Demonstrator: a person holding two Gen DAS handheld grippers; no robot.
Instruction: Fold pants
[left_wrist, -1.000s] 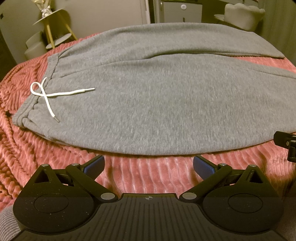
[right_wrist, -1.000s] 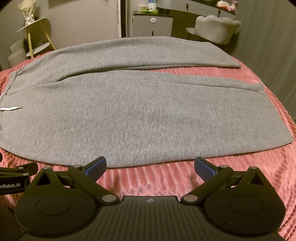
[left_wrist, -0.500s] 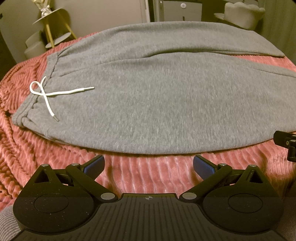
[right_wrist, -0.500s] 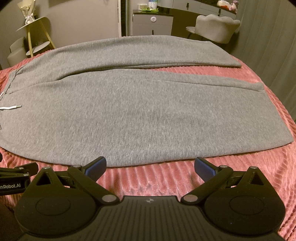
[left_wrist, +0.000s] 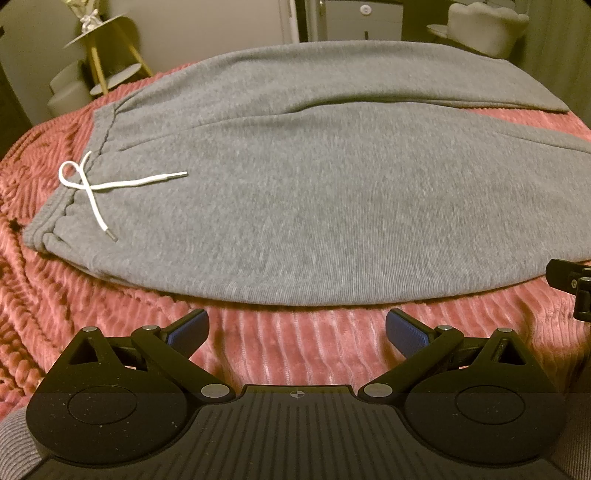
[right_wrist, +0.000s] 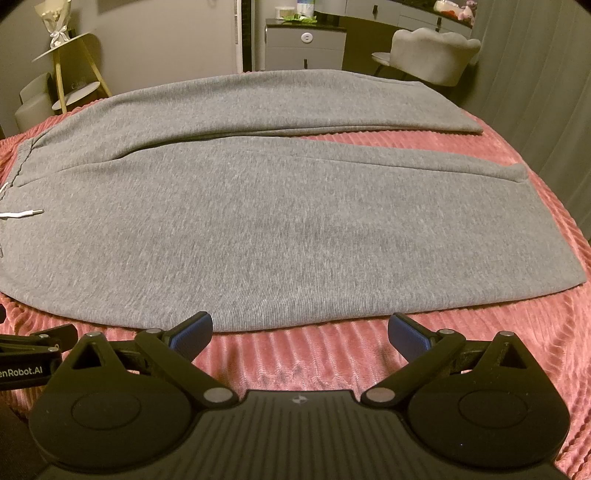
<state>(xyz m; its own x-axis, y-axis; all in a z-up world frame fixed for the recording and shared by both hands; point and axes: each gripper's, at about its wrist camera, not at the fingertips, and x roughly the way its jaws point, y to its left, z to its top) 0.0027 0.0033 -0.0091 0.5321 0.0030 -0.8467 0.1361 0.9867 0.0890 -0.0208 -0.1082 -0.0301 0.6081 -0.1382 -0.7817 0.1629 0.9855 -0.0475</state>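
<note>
The grey pants (left_wrist: 314, 192) lie spread flat on the ribbed pink bedspread (left_wrist: 295, 347), both legs side by side, so nothing of the fold appears done yet. Just ahead of the left claw (left_wrist: 297, 326) runs the near edge of the closer leg, with the waistband (left_wrist: 70, 192) and its white drawstring (left_wrist: 92, 184) off ahead to its left; that puts this claw at the waist end of the garment. Its blue-padded fingers (left_wrist: 188, 328) stand wide apart and hold nothing. The right claw (right_wrist: 299, 328) is likewise spread fully and empty, one pad touching or just overlapping the same near edge in its view, while the leg cuffs (right_wrist: 546, 229) lie ahead to its right. The two claws seem stationed along one long side so each can pinch that edge, probably to carry the near leg over onto the far one. The fabric looks thick and limp, so a shallow pinch may catch only the top layer.
</note>
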